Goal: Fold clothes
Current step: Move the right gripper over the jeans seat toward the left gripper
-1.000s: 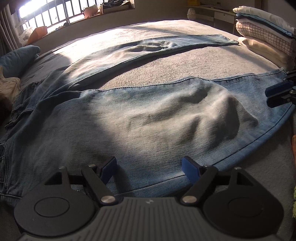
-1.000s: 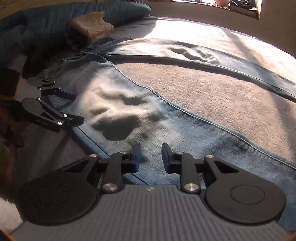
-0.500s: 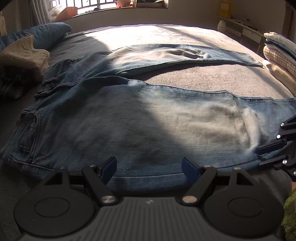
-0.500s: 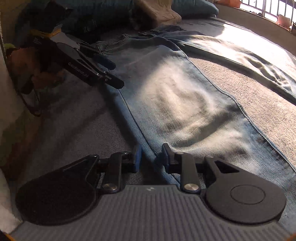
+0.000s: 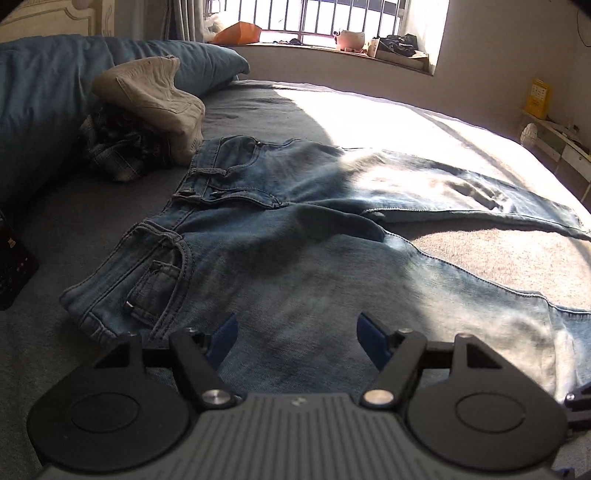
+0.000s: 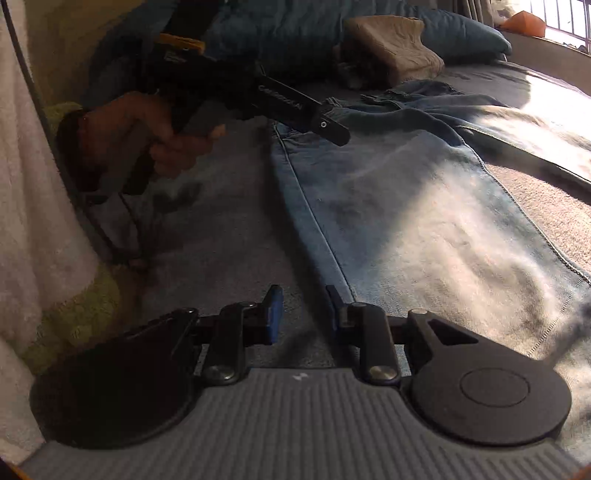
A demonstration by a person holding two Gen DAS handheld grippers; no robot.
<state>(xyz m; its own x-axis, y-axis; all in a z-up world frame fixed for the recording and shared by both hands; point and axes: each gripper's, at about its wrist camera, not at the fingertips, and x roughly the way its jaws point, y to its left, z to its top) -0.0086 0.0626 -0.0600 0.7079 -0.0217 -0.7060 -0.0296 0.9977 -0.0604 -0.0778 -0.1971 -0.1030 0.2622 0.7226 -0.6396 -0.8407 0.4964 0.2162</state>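
Blue denim jeans (image 5: 314, 266) are spread flat on the bed (image 5: 424, 122), legs apart. The left tongs (image 5: 297, 334) are held above the near thigh, closing, nothing pinched. The right tongs (image 6: 304, 314) are kept narrowly apart beside the leg's edge, nothing between them.

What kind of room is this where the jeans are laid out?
Most likely a bedroom at home: the jeans lie spread on a wide bed, with a blue pillow at its head and a barred window letting sun in.
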